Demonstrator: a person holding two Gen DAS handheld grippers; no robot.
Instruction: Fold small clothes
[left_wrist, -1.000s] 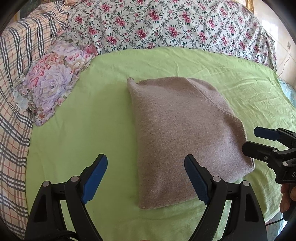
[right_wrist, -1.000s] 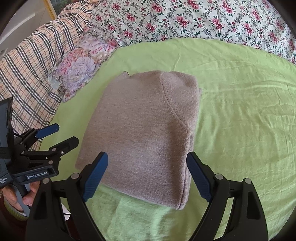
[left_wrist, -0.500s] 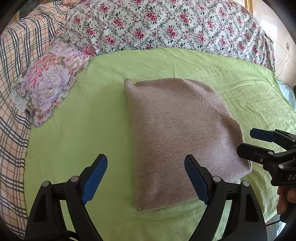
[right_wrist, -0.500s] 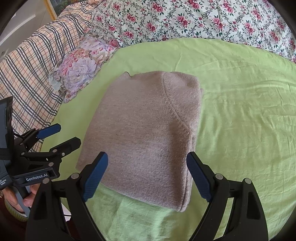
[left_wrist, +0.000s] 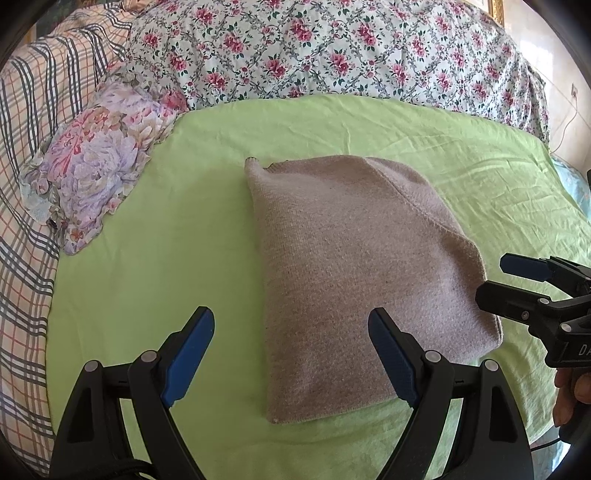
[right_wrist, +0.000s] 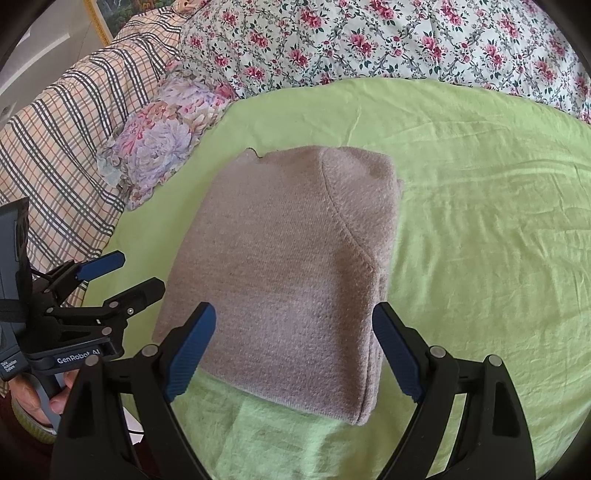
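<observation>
neatly folded taupe knit garment (left_wrist: 354, 273)

**Folded knit seen between spread fingers**

A folded beige knit garment (right_wrist: 291, 273) is laid flat on a green sheet (right_wrist: 480, 229). The right gripper (right_wrist: 293, 345) is held above the garment's near edge, its blue-padded fingers (right_wrist: 190, 349) spread wide with nothing between them. The left gripper (right_wrist: 122, 275) is seen at the left, also parted and empty, gripped from below by a hand (right_wrist: 40, 397). A floral pillow (right_wrist: 162, 136), a plaid blanket (right_wrist: 62, 136) and a rose-print cover (right_wrist: 388, 40) are ranged behind.
</observation>
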